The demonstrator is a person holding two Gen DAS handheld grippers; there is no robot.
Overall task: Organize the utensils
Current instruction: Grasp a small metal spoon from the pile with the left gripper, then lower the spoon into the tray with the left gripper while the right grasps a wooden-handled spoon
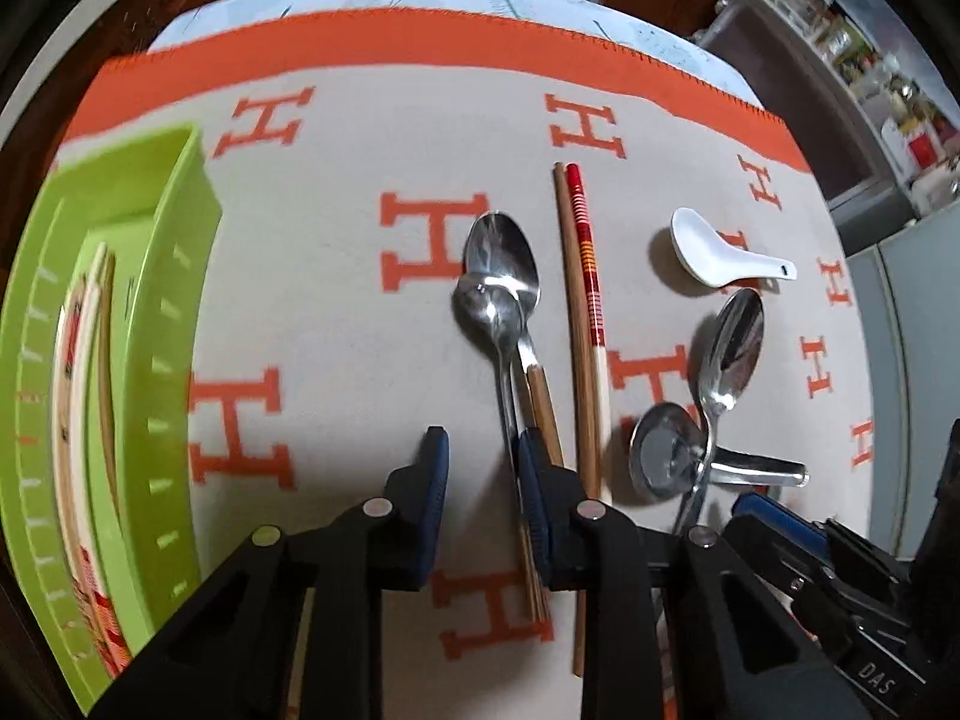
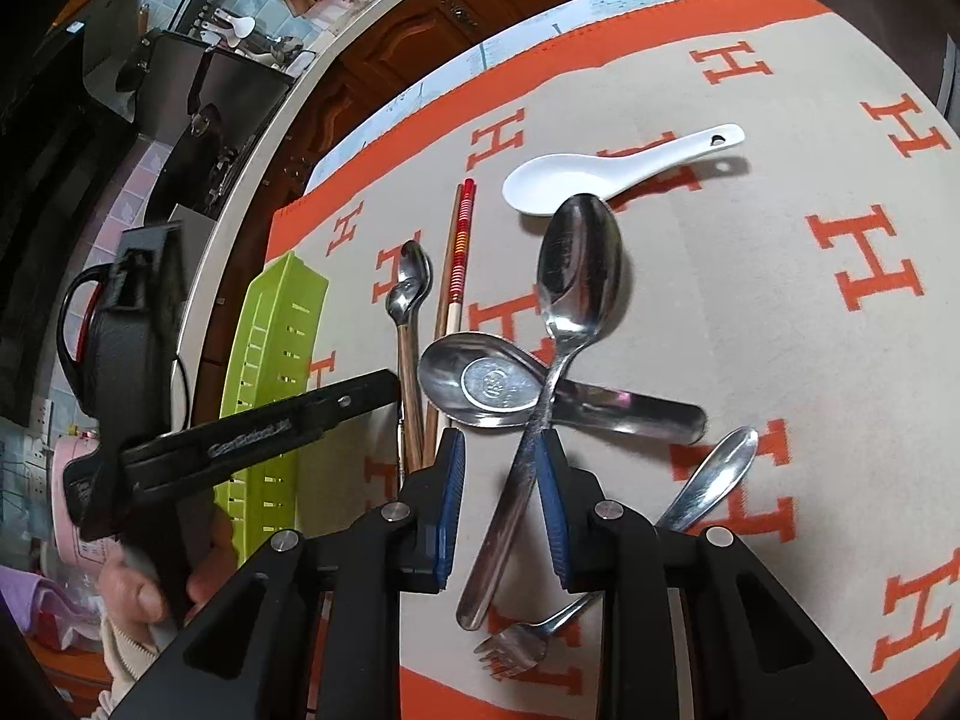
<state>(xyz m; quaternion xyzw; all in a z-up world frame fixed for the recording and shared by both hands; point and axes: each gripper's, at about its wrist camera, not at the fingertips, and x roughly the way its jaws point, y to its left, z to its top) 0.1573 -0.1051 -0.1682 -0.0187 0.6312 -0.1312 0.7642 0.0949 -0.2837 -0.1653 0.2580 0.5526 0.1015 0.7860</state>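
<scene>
Utensils are lying scattered over the cream-and-orange blanket (image 1: 336, 300), and a green tray (image 1: 174, 312) is sitting at its left edge with chopsticks (image 1: 84, 360) already lying inside. The left gripper (image 1: 483, 516) is hovering low over the near middle of the blanket, jaws spread wide with nothing between them; its right finger is sitting right over the handles of two stacked steel spoons (image 1: 501, 276), one of them wooden-handled. Just to their right a pair of chopsticks (image 1: 585, 312), one red-striped, is running straight toward the far edge. Further right, a white ceramic spoon (image 2: 600, 171) is resting bowl-up near the far right of the blanket. The right gripper (image 2: 501, 510) is standing wide open too, its fingers straddling the handle of a long steel spoon (image 2: 576, 276) without closing on it. That spoon is lying across a short steel soup spoon (image 2: 492, 387). Near the blanket's front edge, a small fork (image 2: 528, 642) and another steel handle (image 2: 714, 474) are lying beside the right finger.
</scene>
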